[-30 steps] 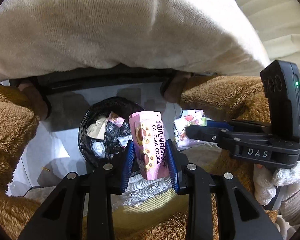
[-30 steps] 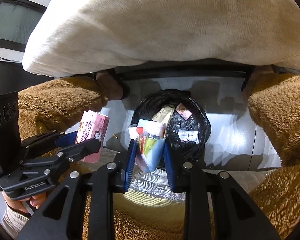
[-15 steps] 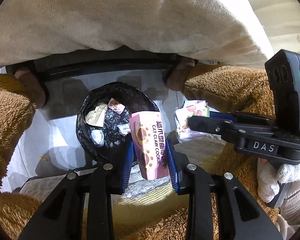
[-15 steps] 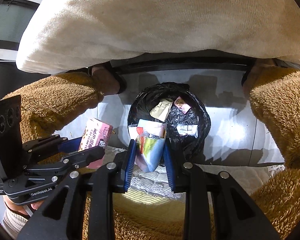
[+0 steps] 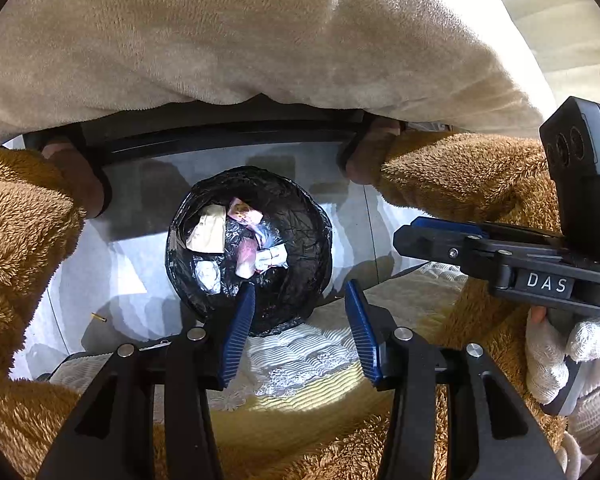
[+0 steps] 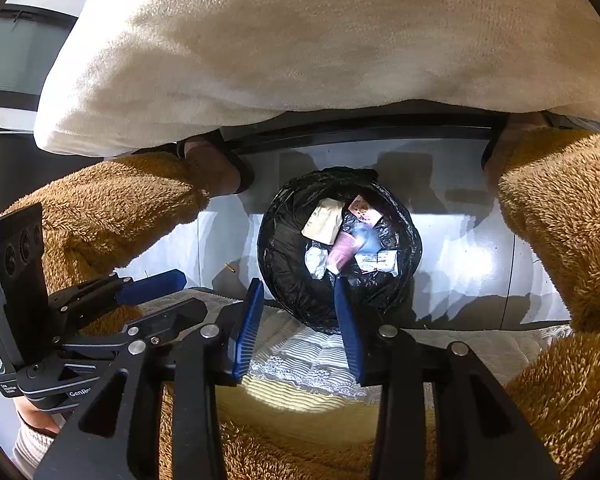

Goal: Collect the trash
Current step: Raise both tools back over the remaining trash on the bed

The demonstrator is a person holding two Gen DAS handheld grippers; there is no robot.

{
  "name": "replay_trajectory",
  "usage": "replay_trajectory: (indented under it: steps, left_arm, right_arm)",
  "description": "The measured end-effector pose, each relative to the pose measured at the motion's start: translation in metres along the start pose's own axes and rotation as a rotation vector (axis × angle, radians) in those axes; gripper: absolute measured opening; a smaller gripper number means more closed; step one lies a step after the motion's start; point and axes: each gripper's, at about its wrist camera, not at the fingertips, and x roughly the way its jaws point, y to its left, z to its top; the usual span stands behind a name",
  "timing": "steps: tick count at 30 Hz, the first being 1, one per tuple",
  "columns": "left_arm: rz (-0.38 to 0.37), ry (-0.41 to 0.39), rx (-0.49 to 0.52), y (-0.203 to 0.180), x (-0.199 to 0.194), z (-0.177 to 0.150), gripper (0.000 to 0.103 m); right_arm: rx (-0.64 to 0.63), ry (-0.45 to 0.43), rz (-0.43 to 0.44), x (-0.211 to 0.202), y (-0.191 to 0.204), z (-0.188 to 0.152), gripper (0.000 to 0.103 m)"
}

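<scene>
Both grippers, left (image 5: 300,320) and right (image 6: 298,320), spread wide with nothing between the pads, poised above the near rim of the bin (image 5: 304,216), black-lined, on the floor (image 5: 100,280), holding pink box (image 5: 246,258) and wrappers (image 6: 376,260) inside.

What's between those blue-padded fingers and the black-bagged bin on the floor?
Only white lace-edged cloth separates the left gripper from the black-lined trash bin, per the left wrist view.

Glossy pale floor (image 5: 100,280), cream blanket (image 5: 240,32) overhead, possibly a window (image 6: 16,60)
</scene>
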Motion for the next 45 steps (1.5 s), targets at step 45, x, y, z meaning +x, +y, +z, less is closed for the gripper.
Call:
replay_trajectory:
  steps: [45]
  left_arm:
    - [0.077, -0.488, 0.124, 0.013, -0.184, 0.118, 0.046]
  right_arm:
    - [-0.331, -0.551, 0.033, -0.161, 0.049, 0.120, 0.058]
